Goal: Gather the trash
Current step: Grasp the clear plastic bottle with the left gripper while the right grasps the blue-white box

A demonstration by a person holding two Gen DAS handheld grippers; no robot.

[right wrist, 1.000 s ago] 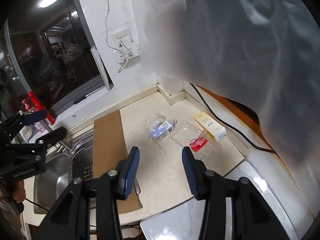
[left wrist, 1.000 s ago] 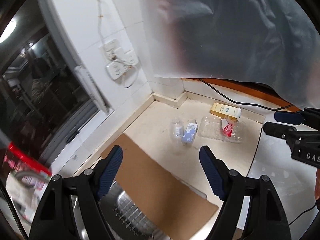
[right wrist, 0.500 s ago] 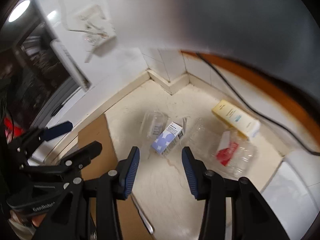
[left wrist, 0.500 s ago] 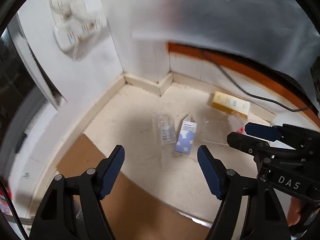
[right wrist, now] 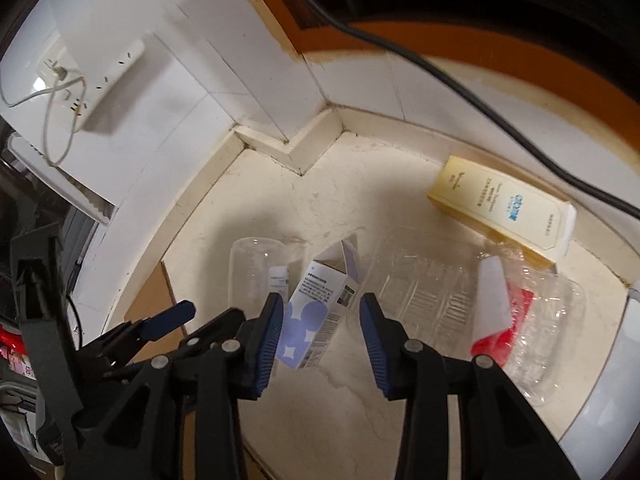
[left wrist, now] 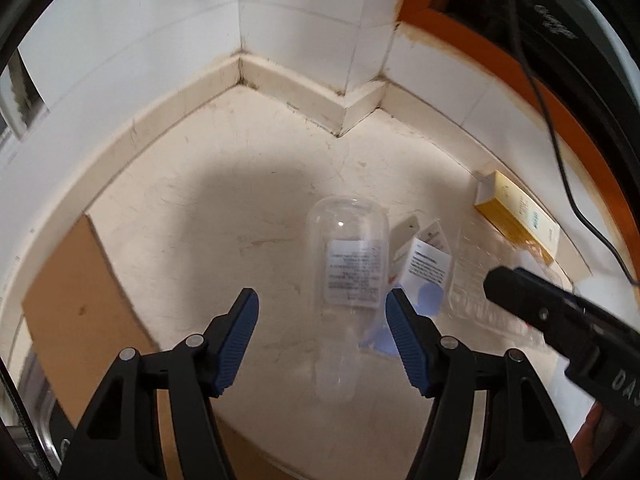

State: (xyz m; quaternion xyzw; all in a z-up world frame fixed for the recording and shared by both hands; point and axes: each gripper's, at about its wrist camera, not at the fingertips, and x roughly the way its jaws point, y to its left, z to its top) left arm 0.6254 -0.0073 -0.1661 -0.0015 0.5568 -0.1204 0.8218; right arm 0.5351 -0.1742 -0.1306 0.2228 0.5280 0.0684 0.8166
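A clear plastic bottle (left wrist: pixel 348 264) with a white label lies on the cream counter in the corner. My left gripper (left wrist: pixel 320 312) hovers over its lower half, jaws closing, pads not touching it. Right of it lies a small white-and-blue carton (left wrist: pixel 424 276), then a clear plastic tray (right wrist: pixel 440 292) with a red-and-white wrapper (right wrist: pixel 500 316), and a yellow box (right wrist: pixel 500 204) by the wall. My right gripper (right wrist: pixel 320 312) is above the blue carton (right wrist: pixel 312 320), jaws closing, nothing pressed between them. The bottle (right wrist: pixel 256 276) shows to the left of that carton.
A brown cardboard sheet (left wrist: pixel 80 304) lies on the left over the sink edge. A black cable (right wrist: pixel 440 68) runs along the orange-trimmed wall. A white power strip (right wrist: pixel 88 80) hangs on the tiled wall. The other gripper (left wrist: pixel 560 320) shows at the right of the left view.
Both grippers have dropped toward the counter and tilted downward. The trash now looms much larger. The grey plastic bag that filled the top of both views is gone. Both jaws have narrowed.
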